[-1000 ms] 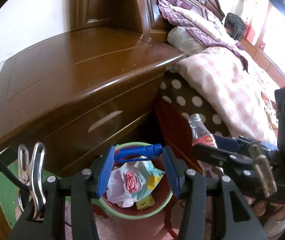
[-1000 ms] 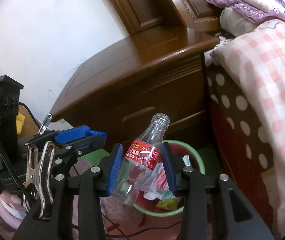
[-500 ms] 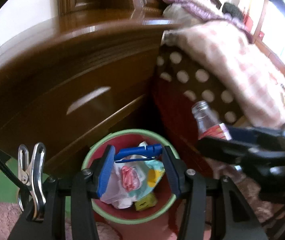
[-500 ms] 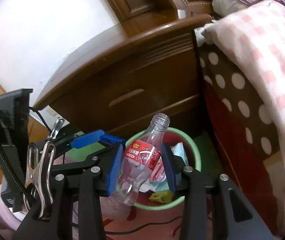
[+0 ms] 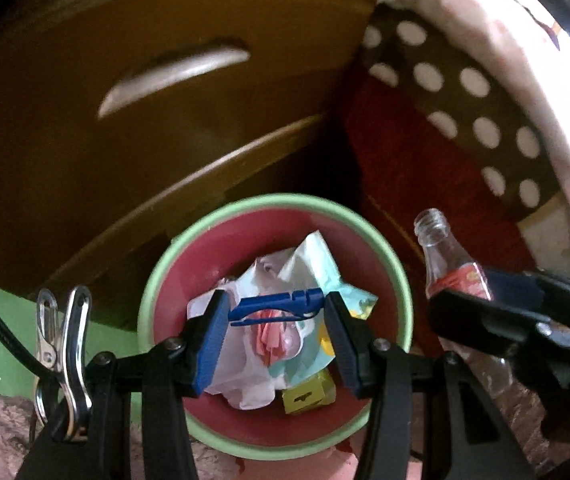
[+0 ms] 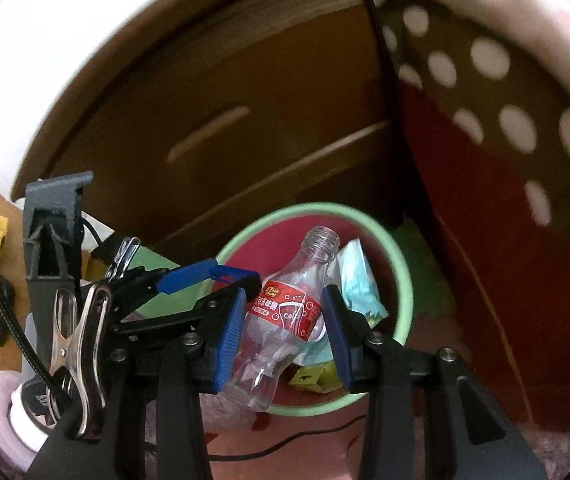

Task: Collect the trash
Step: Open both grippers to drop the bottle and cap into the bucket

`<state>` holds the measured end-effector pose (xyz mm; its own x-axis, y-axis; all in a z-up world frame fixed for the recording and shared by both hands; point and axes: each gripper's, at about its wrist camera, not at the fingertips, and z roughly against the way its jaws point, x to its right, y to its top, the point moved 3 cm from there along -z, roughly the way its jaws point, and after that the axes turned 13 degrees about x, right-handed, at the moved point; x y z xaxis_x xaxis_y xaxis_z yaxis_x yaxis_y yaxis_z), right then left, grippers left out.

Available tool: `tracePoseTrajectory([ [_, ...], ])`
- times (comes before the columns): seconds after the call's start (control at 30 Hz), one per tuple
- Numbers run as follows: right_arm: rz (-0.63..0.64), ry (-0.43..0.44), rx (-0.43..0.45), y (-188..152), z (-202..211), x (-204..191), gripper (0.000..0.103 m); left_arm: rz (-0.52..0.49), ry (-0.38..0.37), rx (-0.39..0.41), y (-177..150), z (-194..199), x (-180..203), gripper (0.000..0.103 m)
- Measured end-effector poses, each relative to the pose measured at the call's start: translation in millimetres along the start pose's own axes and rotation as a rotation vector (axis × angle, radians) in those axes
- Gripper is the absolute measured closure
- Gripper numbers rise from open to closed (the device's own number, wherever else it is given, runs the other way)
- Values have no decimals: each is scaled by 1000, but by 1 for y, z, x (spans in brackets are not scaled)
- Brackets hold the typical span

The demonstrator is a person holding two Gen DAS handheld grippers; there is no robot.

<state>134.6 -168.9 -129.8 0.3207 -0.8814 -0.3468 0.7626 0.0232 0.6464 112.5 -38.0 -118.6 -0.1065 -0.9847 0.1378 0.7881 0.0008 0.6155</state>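
Right wrist view has the bottle (image 6: 285, 316) front and centre: empty, clear plastic, cap off, red label round its waist, tilted with the neck up and away over the bin (image 6: 403, 292). The right gripper (image 6: 283, 334) is clenched on it across the label band, one blue pad on each side. That looks like the sensible place to take it, since the label gives some bite on slick plastic and the waist is stiffer than the thin lower body (which already looks dented). I'd call it very light and springy, so a hard squeeze would only buckle it, and it could squirt out of the pads.

Left wrist view shows the left gripper (image 5: 275, 336) grasping a small blue clip (image 5: 277, 306) end to end between its pads, right above the bin's mouth. It is light, rigid and narrow, easy to lose if the hold twists.

Below both, the bin has a green rim and red inside, with crumpled wrappers (image 5: 281, 320) and a little yellow box (image 5: 309, 394) already in it. It stands on the floor, just beside the wooden nightstand (image 6: 225, 128) and the bed (image 6: 497, 128) with its spotted sheet.
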Motion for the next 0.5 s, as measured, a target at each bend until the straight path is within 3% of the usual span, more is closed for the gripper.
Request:
tracePoseTrajectory([
  [0.23, -20, -10, -73, -9, -31, 7, 62, 8, -14, -66, -16, -21, -5, 52],
  [0.5, -74, -18, -69, -9, -39, 19, 62, 16, -19, -98, -21, -29, -9, 52],
])
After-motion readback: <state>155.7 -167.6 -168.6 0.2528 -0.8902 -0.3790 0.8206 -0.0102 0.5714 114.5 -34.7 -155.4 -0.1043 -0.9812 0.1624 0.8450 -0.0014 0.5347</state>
